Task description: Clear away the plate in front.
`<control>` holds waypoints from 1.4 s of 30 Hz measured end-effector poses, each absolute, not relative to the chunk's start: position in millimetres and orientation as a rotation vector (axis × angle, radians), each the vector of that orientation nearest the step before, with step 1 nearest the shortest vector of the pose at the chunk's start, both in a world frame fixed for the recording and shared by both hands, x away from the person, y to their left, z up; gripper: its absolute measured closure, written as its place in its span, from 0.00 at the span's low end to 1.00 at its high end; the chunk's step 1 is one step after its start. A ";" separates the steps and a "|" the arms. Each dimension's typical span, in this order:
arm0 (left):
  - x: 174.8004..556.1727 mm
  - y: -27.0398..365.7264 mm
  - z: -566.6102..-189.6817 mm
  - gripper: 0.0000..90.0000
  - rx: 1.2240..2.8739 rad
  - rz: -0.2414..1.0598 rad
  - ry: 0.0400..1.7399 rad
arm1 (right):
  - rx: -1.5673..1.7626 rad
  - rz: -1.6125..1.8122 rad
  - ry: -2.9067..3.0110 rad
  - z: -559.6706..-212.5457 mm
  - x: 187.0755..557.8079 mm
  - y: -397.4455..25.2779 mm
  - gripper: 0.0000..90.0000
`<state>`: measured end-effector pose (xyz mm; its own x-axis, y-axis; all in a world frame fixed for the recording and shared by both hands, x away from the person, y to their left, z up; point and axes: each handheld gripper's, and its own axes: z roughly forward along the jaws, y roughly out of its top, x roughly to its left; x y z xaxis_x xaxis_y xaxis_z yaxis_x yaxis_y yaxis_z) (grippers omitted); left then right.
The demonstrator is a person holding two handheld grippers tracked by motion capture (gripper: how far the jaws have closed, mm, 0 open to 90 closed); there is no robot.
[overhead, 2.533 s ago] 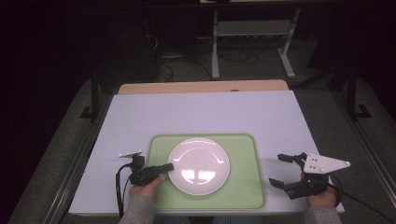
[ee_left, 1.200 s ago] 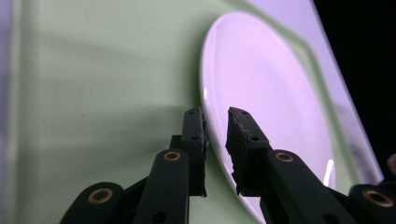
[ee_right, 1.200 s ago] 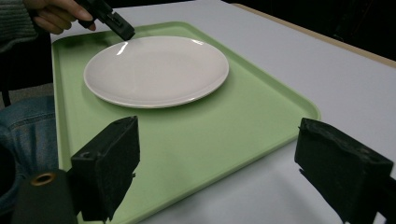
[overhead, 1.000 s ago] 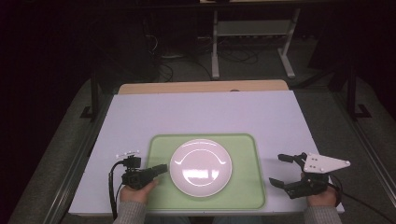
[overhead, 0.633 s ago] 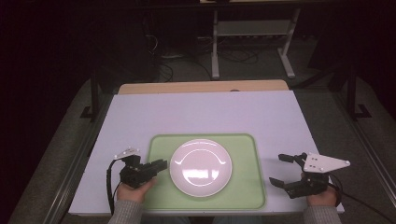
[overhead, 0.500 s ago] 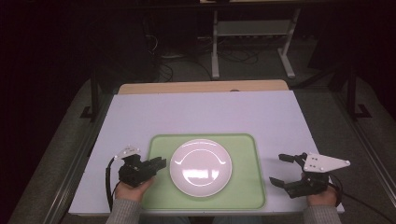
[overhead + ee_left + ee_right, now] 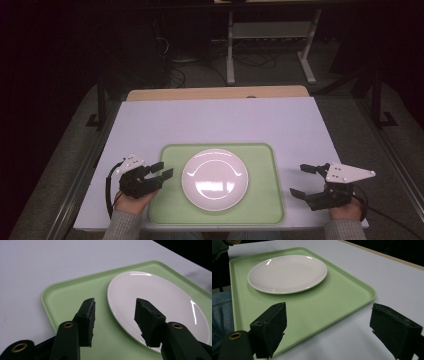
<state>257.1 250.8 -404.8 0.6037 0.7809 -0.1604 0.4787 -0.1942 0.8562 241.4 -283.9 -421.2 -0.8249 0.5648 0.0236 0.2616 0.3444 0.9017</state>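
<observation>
White plate (image 7: 215,178) on a green tray (image 7: 260,210) lies between the left tool (image 7: 161,170) and right tool (image 7: 302,180), both agape.

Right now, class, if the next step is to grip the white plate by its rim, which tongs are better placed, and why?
Probably the left tongs: open, over the green tray's left edge, aimed at the white plate's rim, which lies between their jaws in the left gripper view. The right tongs, also open, sit off the tray's right edge.
</observation>
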 end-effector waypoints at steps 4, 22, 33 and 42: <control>254.2 254.3 -400.6 0.49 1.868 0.463 0.953 | 0.747 1.468 2.318 -421.4 241.5 -284.7 0.15; 245.6 278.6 -401.0 0.34 1.885 0.647 0.883 | 0.780 1.462 2.306 -422.6 242.0 -291.9 0.15; 239.6 299.9 -409.5 0.30 1.873 0.698 0.906 | 0.811 1.466 2.318 -425.3 243.0 -297.3 0.15; 239.9 308.0 -415.2 0.29 1.836 0.717 0.920 | 0.805 1.448 2.341 -426.5 244.5 -294.6 0.15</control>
<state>239.9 308.0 -415.2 0.5491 0.8310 0.0886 0.2884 -0.2880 0.9132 244.5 -294.6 -426.5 -0.8080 0.5863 0.0575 0.3131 0.3448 0.8849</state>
